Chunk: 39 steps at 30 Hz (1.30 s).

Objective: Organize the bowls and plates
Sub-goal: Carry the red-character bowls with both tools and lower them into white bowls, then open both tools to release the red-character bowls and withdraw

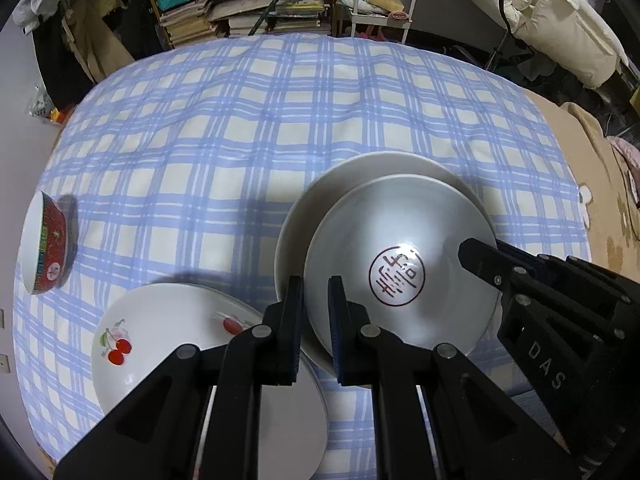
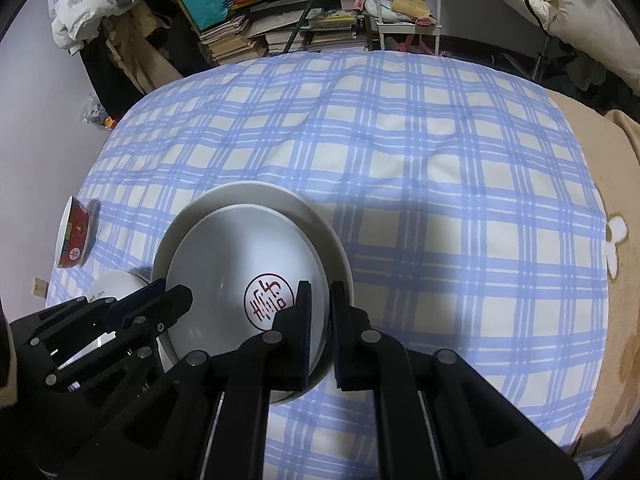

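A white bowl (image 1: 400, 256) with a red seal mark inside sits in a larger white plate (image 1: 344, 176) on the checked cloth. My left gripper (image 1: 315, 308) is shut on the bowl's left rim. My right gripper (image 2: 320, 320) is shut on the bowl's right rim (image 2: 320, 312). The right gripper shows in the left wrist view (image 1: 480, 264), and the left gripper in the right wrist view (image 2: 176, 300). A cherry-print plate (image 1: 168, 336) lies at the near left. A red bowl (image 1: 48, 240) lies tipped on its side at the far left.
The blue and white checked cloth (image 2: 440, 160) covers the surface, with a tan blanket (image 2: 608, 200) along its right edge. Stacked books and a shelf (image 1: 248, 4) stand beyond the far edge.
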### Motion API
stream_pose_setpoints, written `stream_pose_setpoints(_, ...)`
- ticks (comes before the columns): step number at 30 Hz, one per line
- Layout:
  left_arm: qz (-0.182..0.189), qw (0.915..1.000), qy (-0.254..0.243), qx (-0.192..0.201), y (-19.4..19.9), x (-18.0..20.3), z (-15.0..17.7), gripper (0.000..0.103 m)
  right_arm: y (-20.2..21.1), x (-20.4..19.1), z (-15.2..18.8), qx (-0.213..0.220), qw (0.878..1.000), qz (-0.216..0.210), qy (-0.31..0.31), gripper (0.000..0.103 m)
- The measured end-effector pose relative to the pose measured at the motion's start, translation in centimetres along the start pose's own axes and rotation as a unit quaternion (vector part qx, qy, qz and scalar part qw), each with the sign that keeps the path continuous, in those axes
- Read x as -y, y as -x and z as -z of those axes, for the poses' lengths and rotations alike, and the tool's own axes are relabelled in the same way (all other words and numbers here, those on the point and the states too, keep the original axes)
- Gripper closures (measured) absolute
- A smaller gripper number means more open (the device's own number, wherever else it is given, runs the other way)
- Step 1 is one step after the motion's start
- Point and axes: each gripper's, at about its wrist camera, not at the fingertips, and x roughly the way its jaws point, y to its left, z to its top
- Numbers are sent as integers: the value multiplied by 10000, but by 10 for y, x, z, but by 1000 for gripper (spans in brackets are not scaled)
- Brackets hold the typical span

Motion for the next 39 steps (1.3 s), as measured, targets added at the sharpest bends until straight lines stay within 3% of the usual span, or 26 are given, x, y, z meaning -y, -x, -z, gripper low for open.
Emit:
stream_pose_setpoints(19, 205, 9997, 116, 50, 10, -6, 10, 90, 1, -1, 1, 18, 9999, 98, 54, 92)
stream_pose_setpoints(23, 42, 9996, 11, 261, 22, -5, 12, 90, 1, -2, 1, 25, 9999, 125, 108, 92)
stream_pose_setpoints(26, 328, 9992, 81, 195, 24, -11, 11, 89, 0, -4, 1, -5, 9997, 187, 142, 92)
stream_pose_setpoints(39, -239, 9985, 407, 276, 50, -58, 21, 88, 4, -5, 1, 71, 9994, 260, 232, 92)
